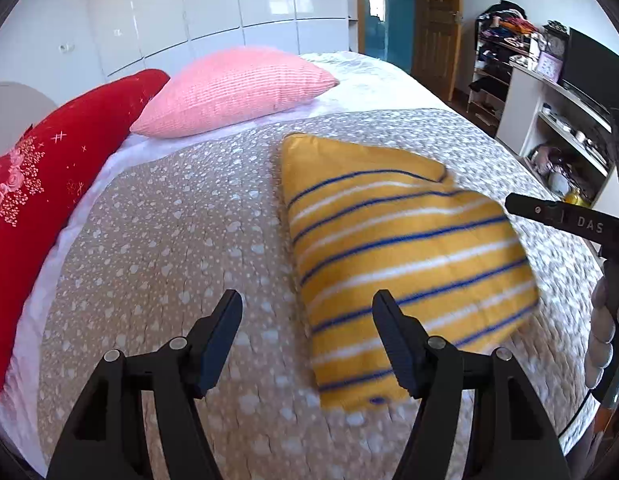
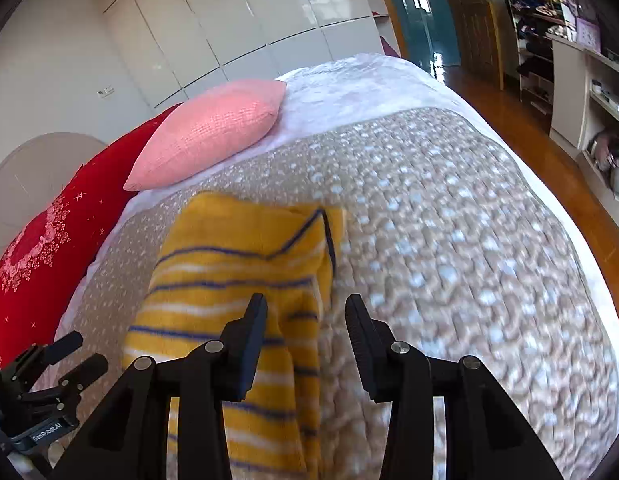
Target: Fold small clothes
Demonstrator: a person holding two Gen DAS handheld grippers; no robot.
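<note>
A small yellow garment (image 1: 393, 248) with blue and white stripes lies folded on the beige spotted quilt (image 1: 181, 232). My left gripper (image 1: 307, 312) is open and empty, above the garment's near left edge. My right gripper (image 2: 305, 316) is open and empty over the garment's right edge (image 2: 245, 280). The right gripper also shows at the right edge of the left wrist view (image 1: 565, 216). The left gripper shows at the lower left of the right wrist view (image 2: 65, 360).
A pink pillow (image 1: 237, 92) and a red pillow (image 1: 53, 176) lie at the head of the bed. White wardrobes (image 1: 213, 8) stand behind. Shelves with clutter (image 1: 549, 92) and a wooden floor (image 2: 549, 152) lie past the bed's right side.
</note>
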